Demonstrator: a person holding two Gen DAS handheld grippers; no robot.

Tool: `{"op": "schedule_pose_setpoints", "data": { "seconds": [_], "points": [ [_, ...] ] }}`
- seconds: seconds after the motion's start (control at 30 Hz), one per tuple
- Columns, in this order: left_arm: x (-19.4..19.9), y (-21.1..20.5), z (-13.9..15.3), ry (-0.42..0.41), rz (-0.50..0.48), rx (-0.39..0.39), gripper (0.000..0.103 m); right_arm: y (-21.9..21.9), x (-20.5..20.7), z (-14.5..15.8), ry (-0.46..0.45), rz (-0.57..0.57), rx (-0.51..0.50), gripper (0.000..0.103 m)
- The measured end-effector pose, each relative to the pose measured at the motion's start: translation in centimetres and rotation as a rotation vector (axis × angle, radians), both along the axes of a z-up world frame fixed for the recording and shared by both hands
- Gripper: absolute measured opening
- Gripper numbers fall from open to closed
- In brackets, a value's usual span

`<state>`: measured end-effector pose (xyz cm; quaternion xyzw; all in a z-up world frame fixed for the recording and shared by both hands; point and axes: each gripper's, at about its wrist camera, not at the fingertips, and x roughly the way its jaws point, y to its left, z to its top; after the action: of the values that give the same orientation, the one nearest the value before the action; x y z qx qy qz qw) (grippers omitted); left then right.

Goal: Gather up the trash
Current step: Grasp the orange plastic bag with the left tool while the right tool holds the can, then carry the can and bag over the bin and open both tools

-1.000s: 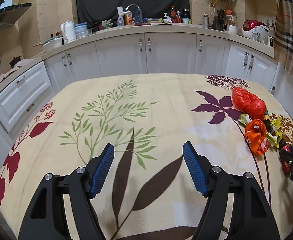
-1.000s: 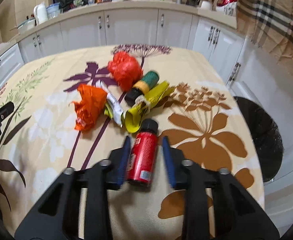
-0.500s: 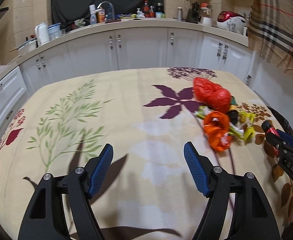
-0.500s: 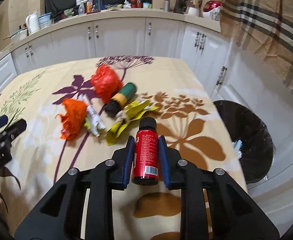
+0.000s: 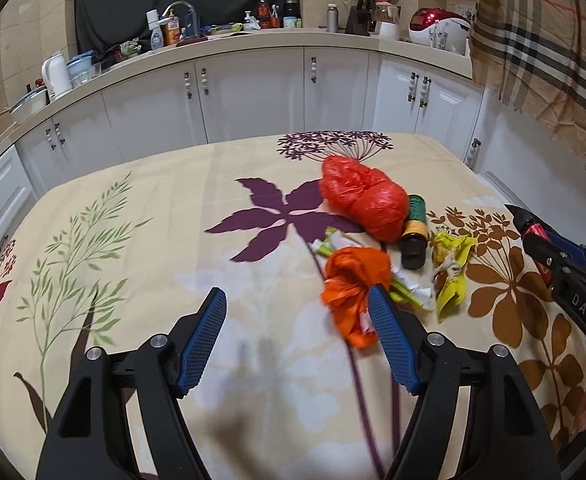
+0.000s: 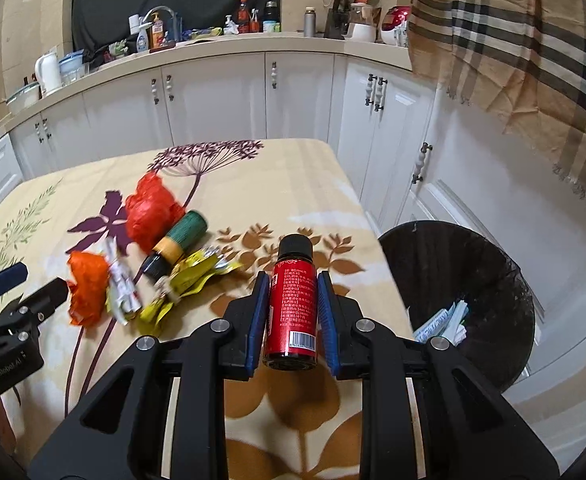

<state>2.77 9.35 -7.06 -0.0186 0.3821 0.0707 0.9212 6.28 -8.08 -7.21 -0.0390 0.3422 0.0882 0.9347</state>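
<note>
Now right gripper (image 6: 291,300) is holding the small red-labelled black-capped bottle (image 6: 292,307) clamped, lifted off the counter since earlier; left gripper (image 5: 299,330) fingers gaping empty, now nearing the crumpled orange plastic bag (image 5: 351,288).

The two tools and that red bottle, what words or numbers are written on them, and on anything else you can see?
"DAS": white letters on the black body of the right tool, seen from the left wrist view.
"GenRobot.AI", roughly: small and hard to make out, on the black body of the left tool.
Small red bottle with black cap: white print and a barcode, too small to read.
Crumpled yellow wrapper: print too crumpled to read.
Countertop bottles: too far away.
</note>
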Motion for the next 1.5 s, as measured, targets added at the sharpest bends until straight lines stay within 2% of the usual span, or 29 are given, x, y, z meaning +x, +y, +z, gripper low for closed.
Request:
{"op": "schedule_pose_setpoints", "data": {
  "seconds": [0.3,0.4,0.47,0.5,0.8,1.1,1.3,1.5],
  "points": [
    [1.8,-1.3,-1.1,0.04,-0.021,0.015,0.071,-1.5,1.2,0.0,-0.001,0.001,0.044,0.024],
    [1.8,-1.5,-1.4,0.047,-0.037,0.024,0.059,-1.7,1.3,0.0,-0.002,0.004,0.052,0.024],
    [1.8,-1.5,-1.8,0.064,-0.052,0.014,0.043,-1.8,1.3,0.0,-0.002,0.004,0.055,0.024],
    [1.8,-1.5,-1.9,0.073,-0.058,0.006,0.041,-1.8,1.2,0.0,-0.001,0.004,0.056,0.024],
    [0.5,-0.8,-1.1,0.024,-0.054,0.007,0.04,-1.9,1.1,0.0,-0.005,0.002,0.054,0.024],
    [-0.2,-0.8,1.2,-0.051,-0.042,0.021,0.039,-2.3,0.3,1.2,-0.043,-0.009,0.05,0.024],
    [0.3,-1.9,2.6,-0.099,-0.063,0.016,0.039,-3.3,-0.1,2.2,-0.074,-0.036,0.046,0.024],
    [1.7,-4.7,3.6,-0.141,-0.127,0.005,0.039,-5.6,0.0,2.9,-0.104,-0.087,0.038,0.024]
  ]
}}
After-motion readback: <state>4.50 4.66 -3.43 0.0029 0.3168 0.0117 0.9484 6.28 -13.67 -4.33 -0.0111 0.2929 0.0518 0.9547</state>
